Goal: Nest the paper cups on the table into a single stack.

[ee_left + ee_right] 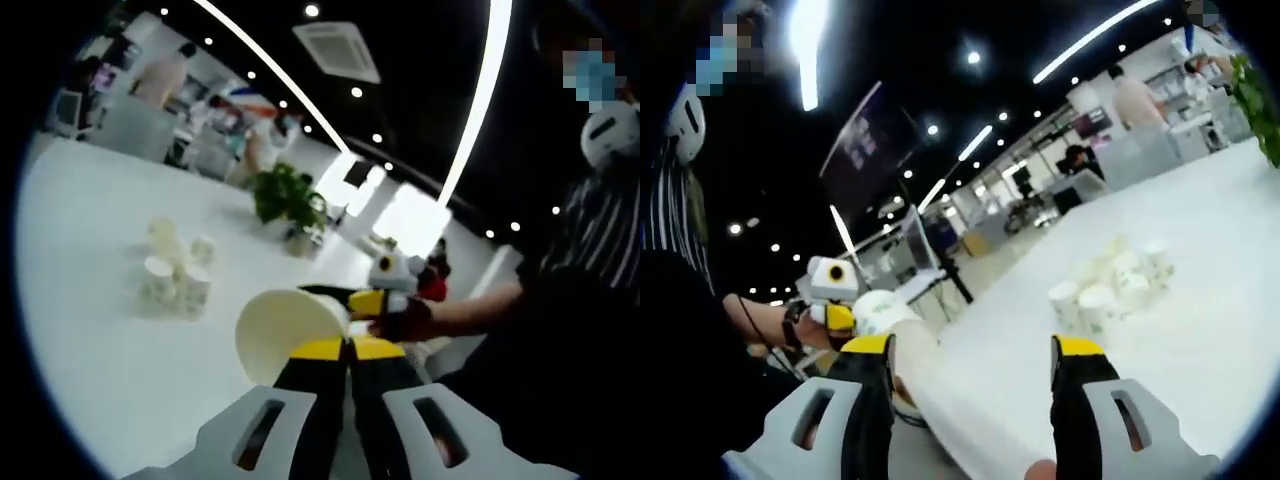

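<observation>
My left gripper point(346, 346) is shut on the rim of a white paper cup point(285, 335), whose open mouth faces the camera. My right gripper point(385, 285) comes in from the right, held by a gloved hand point(410, 320), its yellow tip close to that cup's rim. In the right gripper view, my right gripper point(973, 352) stands open with a wide gap. The left gripper point(832, 290) and its held cup point(902, 350) sit just beside the right gripper's left jaw. Several loose paper cups point(175, 272) point(1110, 285) cluster on the white table point(90, 330).
A potted green plant point(287, 200) stands on the table beyond the cups. The person holding the grippers point(590, 300) is at the table's edge. Desks and other people are far in the background.
</observation>
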